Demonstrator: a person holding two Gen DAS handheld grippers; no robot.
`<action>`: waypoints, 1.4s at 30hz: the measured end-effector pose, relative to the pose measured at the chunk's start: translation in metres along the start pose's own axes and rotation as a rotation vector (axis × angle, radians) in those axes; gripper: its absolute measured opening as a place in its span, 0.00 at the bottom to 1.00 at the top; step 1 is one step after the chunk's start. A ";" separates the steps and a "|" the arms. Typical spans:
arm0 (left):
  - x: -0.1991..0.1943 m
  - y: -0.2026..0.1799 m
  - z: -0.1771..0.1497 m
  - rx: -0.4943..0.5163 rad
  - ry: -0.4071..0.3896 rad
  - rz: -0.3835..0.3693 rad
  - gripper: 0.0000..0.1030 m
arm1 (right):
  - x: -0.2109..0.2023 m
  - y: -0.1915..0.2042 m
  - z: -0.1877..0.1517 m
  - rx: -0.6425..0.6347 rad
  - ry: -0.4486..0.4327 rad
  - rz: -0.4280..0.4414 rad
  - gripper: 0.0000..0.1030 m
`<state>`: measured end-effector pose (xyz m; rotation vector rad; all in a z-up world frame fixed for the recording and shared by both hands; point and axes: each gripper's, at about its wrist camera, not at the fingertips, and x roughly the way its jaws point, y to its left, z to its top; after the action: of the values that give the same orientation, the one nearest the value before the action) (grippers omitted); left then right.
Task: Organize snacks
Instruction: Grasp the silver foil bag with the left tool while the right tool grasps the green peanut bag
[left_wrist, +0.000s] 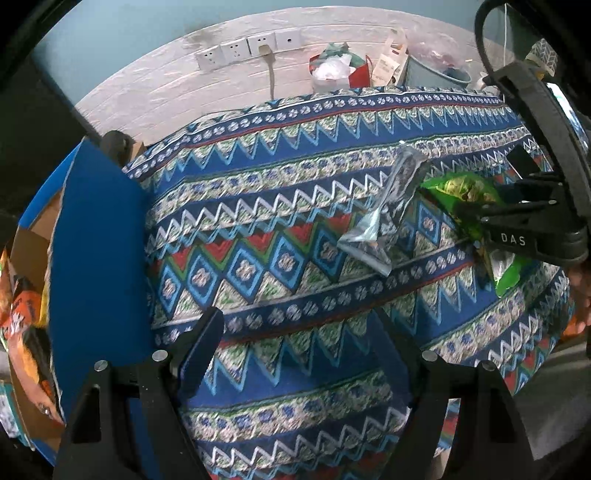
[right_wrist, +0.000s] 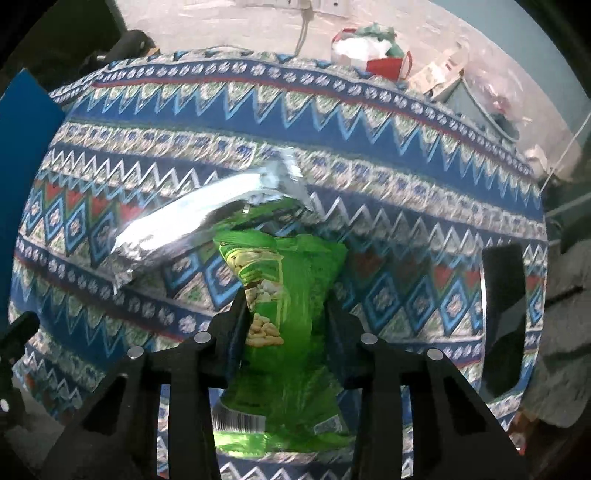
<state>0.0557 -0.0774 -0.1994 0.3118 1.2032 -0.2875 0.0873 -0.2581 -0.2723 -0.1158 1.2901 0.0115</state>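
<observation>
A green snack bag (right_wrist: 295, 295) lies on the patterned cloth between the fingers of my right gripper (right_wrist: 286, 306), which is shut on it. The bag also shows in the left wrist view (left_wrist: 469, 195) with the right gripper (left_wrist: 480, 218) on it. A silver snack packet (right_wrist: 192, 221) lies just beyond, its far end touching the green bag; it also shows in the left wrist view (left_wrist: 391, 206). My left gripper (left_wrist: 295, 328) is open and empty above the cloth, nearer than both snacks. A blue-sided cardboard box (left_wrist: 92, 258) at the left holds orange snack bags (left_wrist: 26, 321).
The table is covered with a blue, red and green patterned cloth (left_wrist: 258, 240). A black phone (right_wrist: 502, 317) lies on it at the right. Behind the table stand a red bag (left_wrist: 340, 70), a grey bin (left_wrist: 436, 70) and a wall with sockets (left_wrist: 247, 48).
</observation>
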 end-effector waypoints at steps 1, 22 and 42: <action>0.002 -0.003 0.005 0.002 -0.001 -0.006 0.79 | -0.001 -0.006 0.003 0.009 -0.009 0.003 0.34; 0.055 -0.074 0.078 0.088 -0.014 -0.055 0.79 | 0.017 -0.083 -0.006 0.110 -0.080 0.118 0.38; 0.079 -0.086 0.084 0.109 0.003 -0.093 0.30 | 0.027 -0.078 -0.017 0.119 -0.054 0.134 0.36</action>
<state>0.1216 -0.1931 -0.2532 0.3512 1.2091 -0.4342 0.0845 -0.3383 -0.2969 0.0723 1.2397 0.0526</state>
